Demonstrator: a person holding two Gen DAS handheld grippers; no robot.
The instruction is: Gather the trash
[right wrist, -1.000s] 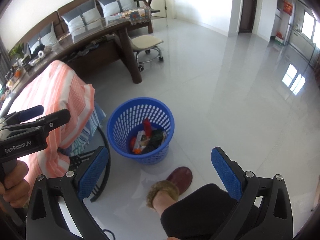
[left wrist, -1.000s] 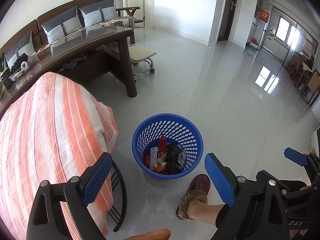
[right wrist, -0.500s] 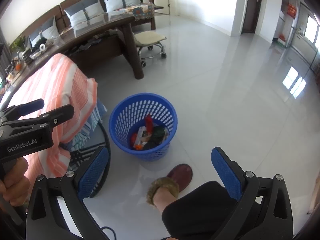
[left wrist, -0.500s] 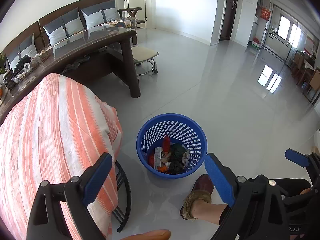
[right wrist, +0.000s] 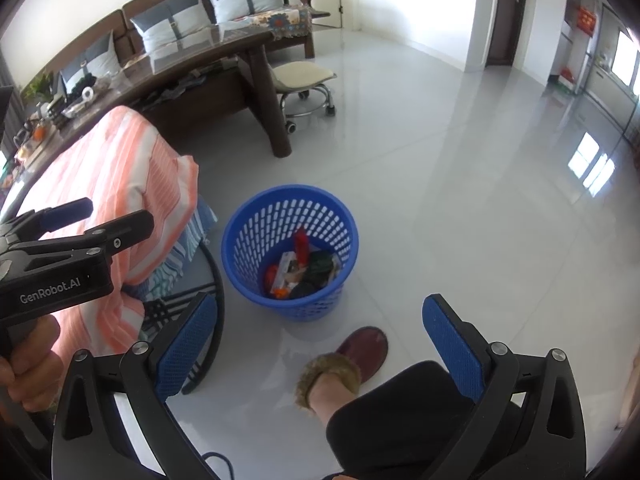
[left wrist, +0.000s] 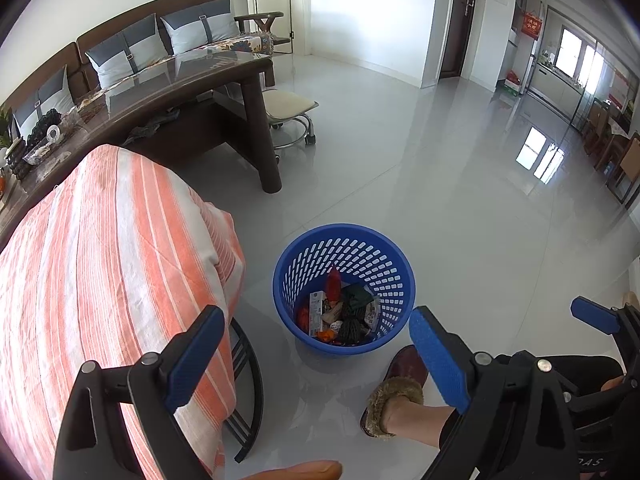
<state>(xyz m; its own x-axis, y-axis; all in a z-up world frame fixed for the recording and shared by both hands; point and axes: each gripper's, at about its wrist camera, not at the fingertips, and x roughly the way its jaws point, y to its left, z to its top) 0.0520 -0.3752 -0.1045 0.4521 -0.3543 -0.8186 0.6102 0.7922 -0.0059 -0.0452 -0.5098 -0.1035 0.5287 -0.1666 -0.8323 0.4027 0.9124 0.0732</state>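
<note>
Standing on the white floor (left wrist: 460, 208), the blue basket (left wrist: 343, 240) holds mixed trash (left wrist: 340, 312). Left gripper (left wrist: 316, 354) and right gripper (right wrist: 318, 344) hover above, jaws apart and empty.

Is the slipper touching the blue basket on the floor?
Apart. The right wrist view shows a strip of bare floor between the slipper and the blue basket.

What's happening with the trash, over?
Left gripper open, empty. Right gripper open, empty. Blue basket on the floor, trash inside. Slippered foot beside it.
</note>
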